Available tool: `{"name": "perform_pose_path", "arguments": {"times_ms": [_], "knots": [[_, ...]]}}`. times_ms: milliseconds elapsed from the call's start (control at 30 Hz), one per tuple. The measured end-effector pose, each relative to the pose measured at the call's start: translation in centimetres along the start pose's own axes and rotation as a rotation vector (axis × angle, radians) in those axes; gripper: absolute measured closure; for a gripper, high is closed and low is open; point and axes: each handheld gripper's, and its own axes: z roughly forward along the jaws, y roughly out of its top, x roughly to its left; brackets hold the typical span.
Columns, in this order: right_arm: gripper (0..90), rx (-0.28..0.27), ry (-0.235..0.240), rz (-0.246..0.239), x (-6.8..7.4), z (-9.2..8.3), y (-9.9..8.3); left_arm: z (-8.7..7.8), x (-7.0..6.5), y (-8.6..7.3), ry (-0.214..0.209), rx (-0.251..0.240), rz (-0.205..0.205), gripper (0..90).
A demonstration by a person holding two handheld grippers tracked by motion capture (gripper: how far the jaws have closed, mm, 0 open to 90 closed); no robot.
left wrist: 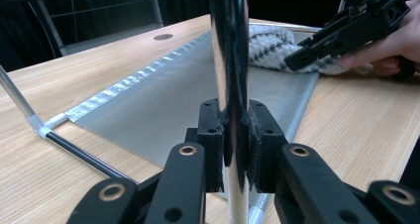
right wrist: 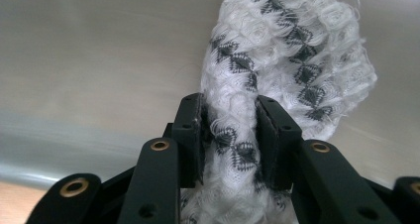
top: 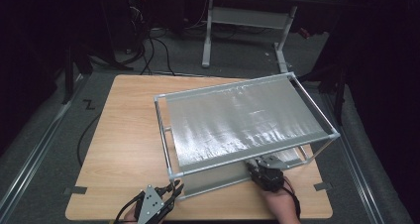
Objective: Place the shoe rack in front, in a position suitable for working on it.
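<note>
**Rack steadied at corner while cloth works lower shelf**

Dim workshop, light wooden table [top: 124,135]: a low metal-tube rack w/ silvery sheet shelves [top: 237,117] sits diagonally across the top. At the near-left corner, the left gripper [top: 171,189] has its jaws pressed tight on the rack's chrome upright post [left wrist: 230,60], bracing the frame. Approx. a shelf-length along the near edge, the right gripper [top: 260,168] pinches a bunched white terry cloth w/ black zigzag stitching [right wrist: 277,60], pads squeezing the wad from both sides. The cloth rests on the grey lower shelf sheet [left wrist: 163,100], under the top shelf. The shelf's long axis runs from the held post toward the cloth, so the right hand [top: 280,199] is the one placed to wipe; the likely stroke is along that axis, w/ the left only holding the frame against the push.
</note>
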Motion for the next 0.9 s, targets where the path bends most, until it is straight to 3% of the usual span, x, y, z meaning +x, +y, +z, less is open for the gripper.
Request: {"name": "perform_pose_path", "arguments": {"times_ms": [100, 533, 900], "knots": [[65.8, -0.005, 0.036, -0.049, 1.6, 0.3, 0.3, 0.0, 0.0, 0.0, 0.002, 0.000, 0.002, 78.8], [65.9, -0.016, 0.156, -0.179, 8.8, 1.1, 1.3, 0.0, -0.1, 0.0, 0.005, 0.001, -0.001, 78.8], [66.0, -0.019, 0.269, -0.257, 14.3, 1.5, 2.2, 0.0, -0.1, 0.0, 0.005, 0.001, -0.002, 78.9]]}}
